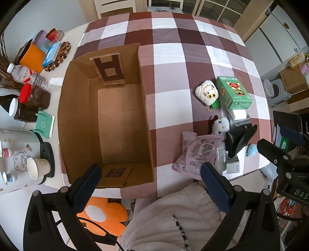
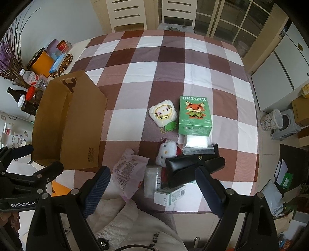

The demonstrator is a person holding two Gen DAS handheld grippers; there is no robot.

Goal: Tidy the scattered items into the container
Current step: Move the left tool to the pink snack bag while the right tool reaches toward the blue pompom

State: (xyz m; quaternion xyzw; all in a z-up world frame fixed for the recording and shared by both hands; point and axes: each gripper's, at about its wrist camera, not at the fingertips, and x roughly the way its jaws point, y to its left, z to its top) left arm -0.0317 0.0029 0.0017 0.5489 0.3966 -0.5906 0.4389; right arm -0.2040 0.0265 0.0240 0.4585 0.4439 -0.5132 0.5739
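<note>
An open, empty cardboard box (image 1: 108, 173) (image 2: 83, 123) stands on the checked tablecloth at the left. To its right lie scattered items: a green BRICKS box (image 1: 233, 92) (image 2: 195, 115), a cream plush charm (image 1: 206, 92) (image 2: 163, 114), a white kitty plush (image 1: 221, 125) (image 2: 167, 152), a pink snack bag (image 1: 195, 154) (image 2: 129, 173), a black case (image 1: 239, 139) (image 2: 191, 170), a clear packet (image 2: 152, 181) and a small white-green carton (image 2: 170, 195). My left gripper (image 1: 150, 185) is open and empty above the box's near edge. My right gripper (image 2: 152, 189) is open and empty above the near items.
Bottles, jars, cups and boxes (image 1: 29, 90) crowd the white table left of the cardboard box. An orange plush (image 1: 104, 216) lies below the table edge. Chairs (image 2: 127, 17) stand at the far side. The far part of the cloth (image 2: 164, 58) is bare.
</note>
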